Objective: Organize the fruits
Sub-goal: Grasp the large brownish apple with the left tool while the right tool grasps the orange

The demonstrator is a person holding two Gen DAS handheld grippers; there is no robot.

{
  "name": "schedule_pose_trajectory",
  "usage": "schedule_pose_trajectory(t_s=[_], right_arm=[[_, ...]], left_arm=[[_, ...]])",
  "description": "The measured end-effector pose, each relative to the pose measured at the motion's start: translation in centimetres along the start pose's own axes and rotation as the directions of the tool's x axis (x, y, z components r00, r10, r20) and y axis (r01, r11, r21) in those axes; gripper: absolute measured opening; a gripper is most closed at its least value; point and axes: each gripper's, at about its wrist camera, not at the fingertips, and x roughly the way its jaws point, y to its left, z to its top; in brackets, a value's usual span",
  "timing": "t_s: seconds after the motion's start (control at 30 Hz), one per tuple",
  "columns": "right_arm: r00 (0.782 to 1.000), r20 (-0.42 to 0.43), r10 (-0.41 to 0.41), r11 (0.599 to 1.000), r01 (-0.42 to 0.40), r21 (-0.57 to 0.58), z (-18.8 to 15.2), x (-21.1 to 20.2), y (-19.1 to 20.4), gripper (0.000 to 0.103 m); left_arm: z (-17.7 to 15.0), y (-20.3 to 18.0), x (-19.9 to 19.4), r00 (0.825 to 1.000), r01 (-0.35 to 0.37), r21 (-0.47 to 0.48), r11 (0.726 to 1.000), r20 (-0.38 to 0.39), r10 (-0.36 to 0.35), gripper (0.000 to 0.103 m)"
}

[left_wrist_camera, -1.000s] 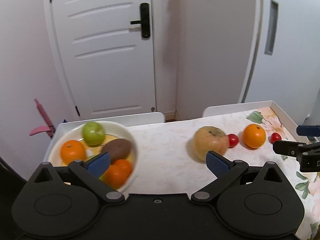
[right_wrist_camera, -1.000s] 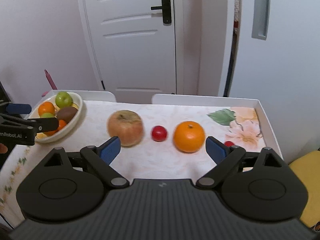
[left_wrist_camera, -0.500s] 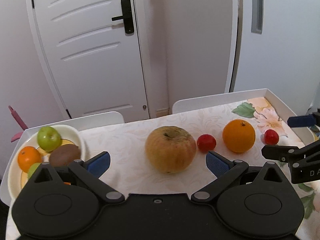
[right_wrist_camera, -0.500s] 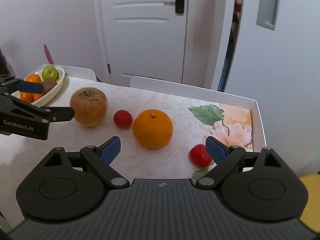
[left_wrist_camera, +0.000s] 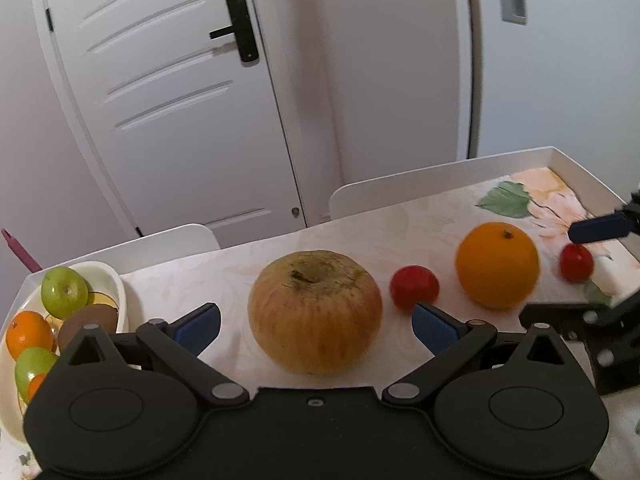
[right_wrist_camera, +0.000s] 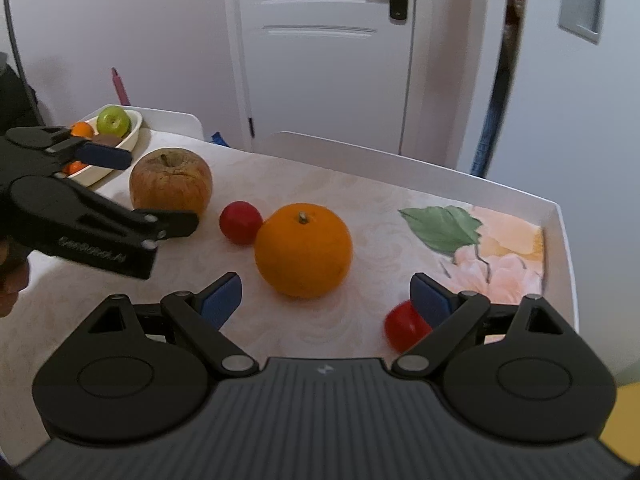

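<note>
A large yellow-brown apple point(left_wrist_camera: 315, 312) sits on the table between the open fingers of my left gripper point(left_wrist_camera: 316, 326), which has nothing in its grip. To its right lie a small red fruit point(left_wrist_camera: 414, 287), an orange point(left_wrist_camera: 497, 264) and a second small red fruit point(left_wrist_camera: 576, 262). My right gripper point(right_wrist_camera: 326, 300) is open with the orange point(right_wrist_camera: 303, 250) just ahead between its fingers; a small red fruit point(right_wrist_camera: 404, 330) lies by its right finger. A white bowl point(left_wrist_camera: 116, 292) at far left holds green apples, oranges and a kiwi.
The table has a raised white rim point(right_wrist_camera: 560, 216) and a floral cloth point(right_wrist_camera: 472, 248). Two white chair backs point(left_wrist_camera: 384, 192) stand behind it, before a white door point(left_wrist_camera: 168, 92). The left gripper point(right_wrist_camera: 136, 200) reaches in beside the apple in the right wrist view.
My left gripper has swung right from the bowl and closed in on the large apple. My right gripper has moved forward and right, bringing the orange between its fingers.
</note>
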Motion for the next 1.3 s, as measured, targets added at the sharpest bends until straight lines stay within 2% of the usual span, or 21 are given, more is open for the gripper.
schedule_pose_trajectory(t_s=[0.17, 0.23, 0.3, 0.43, 0.7, 0.9, 1.03, 1.3], right_arm=[[1.0, -0.002, 0.021, 1.0, -0.021, -0.023, 0.2, 1.0, 0.3, 0.103], [1.0, -0.002, 0.025, 0.999, -0.025, -0.034, 0.4, 1.3, 0.5, 0.103], [1.0, -0.004, 0.027, 0.999, -0.027, -0.041, 0.5, 1.6, 0.5, 0.103], [0.999, -0.016, 0.035, 0.998, -0.035, -0.042, 0.7, 2.2, 0.5, 0.094], [0.999, -0.019, 0.042, 0.998, -0.042, -0.049, 1.0, 2.9, 0.6, 0.086], [0.999, -0.016, 0.051, 0.998, -0.052, -0.047, 1.3, 3.1, 0.6, 0.084], [0.999, -0.011, 0.048, 0.998, -0.048, -0.049, 1.4, 3.1, 0.8, 0.078], [0.999, -0.003, 0.036, 0.998, -0.036, -0.049, 1.6, 2.1, 1.1, 0.076]], left_arm=[[-0.2, 0.5, 1.0, 1.0, 0.007, -0.009, 1.0, -0.001, -0.008, 0.099], [-0.2, 0.6, 1.3, 1.0, 0.021, -0.008, 1.0, -0.006, -0.021, 0.085], [-0.3, 0.8, 1.5, 0.999, 0.047, -0.011, 0.999, -0.013, -0.047, 0.08], [-0.3, 0.8, 1.4, 0.999, 0.049, -0.006, 0.999, -0.008, -0.049, 0.079], [-0.6, 0.8, 0.9, 0.999, 0.042, -0.011, 0.999, -0.013, -0.042, 0.079], [-1.3, 1.2, 0.2, 0.999, 0.029, -0.029, 0.999, -0.02, -0.03, 0.079], [-1.7, 1.4, -0.5, 1.0, 0.017, -0.041, 0.999, -0.025, -0.018, 0.079], [-2.3, 2.4, -3.1, 1.0, -0.011, -0.081, 0.997, -0.006, 0.011, 0.079]])
